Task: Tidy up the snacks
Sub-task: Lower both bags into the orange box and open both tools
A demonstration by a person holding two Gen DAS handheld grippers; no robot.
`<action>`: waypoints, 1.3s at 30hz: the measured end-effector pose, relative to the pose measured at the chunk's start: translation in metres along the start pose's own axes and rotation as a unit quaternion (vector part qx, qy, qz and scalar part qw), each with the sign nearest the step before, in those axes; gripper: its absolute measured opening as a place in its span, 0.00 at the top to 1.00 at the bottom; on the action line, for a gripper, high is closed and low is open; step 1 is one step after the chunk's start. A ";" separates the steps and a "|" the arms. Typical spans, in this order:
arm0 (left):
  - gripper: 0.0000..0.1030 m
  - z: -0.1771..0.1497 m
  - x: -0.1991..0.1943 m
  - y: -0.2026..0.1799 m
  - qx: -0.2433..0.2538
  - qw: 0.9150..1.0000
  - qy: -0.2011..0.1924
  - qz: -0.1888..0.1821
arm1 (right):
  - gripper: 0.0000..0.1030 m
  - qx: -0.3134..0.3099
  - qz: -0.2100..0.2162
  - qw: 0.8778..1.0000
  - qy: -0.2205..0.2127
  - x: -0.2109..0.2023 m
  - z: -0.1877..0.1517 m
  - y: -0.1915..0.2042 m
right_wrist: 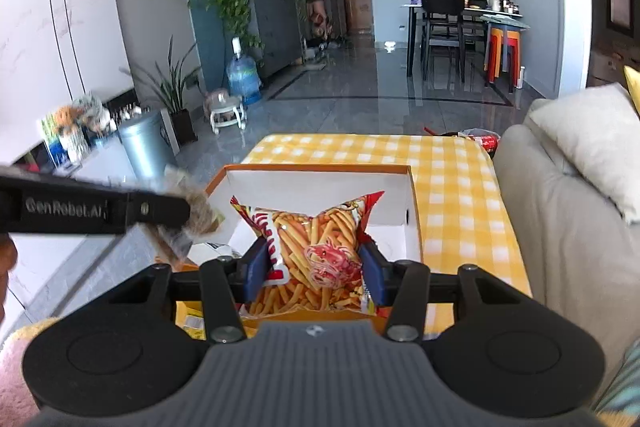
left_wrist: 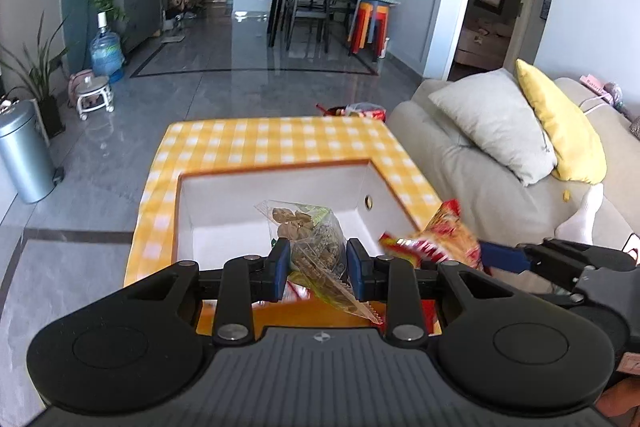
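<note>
We held both snacks above the white box (left_wrist: 280, 183), which sat on the yellow-checked tabletop (left_wrist: 280, 139) — the left hand-held gripper (left_wrist: 318, 263) clamped on a clear bag of brown biscuits (left_wrist: 308, 239) over the box's near edge. The right hand-held gripper (right_wrist: 316, 267) was clamped on a red bag of fries-style sticks (right_wrist: 316, 247) — just beside the biscuit bag, also over the box's near side.
</note>
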State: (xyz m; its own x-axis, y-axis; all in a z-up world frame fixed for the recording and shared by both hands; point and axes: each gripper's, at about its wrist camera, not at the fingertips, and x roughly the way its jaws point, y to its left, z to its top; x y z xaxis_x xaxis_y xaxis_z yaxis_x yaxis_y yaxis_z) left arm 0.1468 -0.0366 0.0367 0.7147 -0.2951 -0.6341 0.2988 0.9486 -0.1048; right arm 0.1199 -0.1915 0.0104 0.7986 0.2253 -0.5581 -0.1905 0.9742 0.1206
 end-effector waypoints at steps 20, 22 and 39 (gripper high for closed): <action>0.68 0.029 0.124 0.017 0.010 0.992 0.125 -0.010 | 0.54 -0.095 -0.009 0.979 0.178 0.149 0.048 -0.019; 0.68 0.027 0.136 0.020 0.002 0.990 0.144 -0.012 | 0.54 -0.103 -0.005 0.975 0.195 0.163 0.048 -0.021; 0.68 0.004 0.198 0.038 -0.030 0.970 0.238 -0.023 | 0.53 -0.137 0.005 0.933 0.334 0.243 0.026 -0.020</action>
State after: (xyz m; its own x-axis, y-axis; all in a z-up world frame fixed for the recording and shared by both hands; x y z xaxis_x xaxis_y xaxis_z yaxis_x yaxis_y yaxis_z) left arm 0.3025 -0.0595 -0.0894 0.3235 -0.2644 -0.9085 0.2751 0.9450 -0.1771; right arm 0.3322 -0.1561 -0.1064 0.2795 0.0882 -0.9561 -0.4069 0.9128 -0.0348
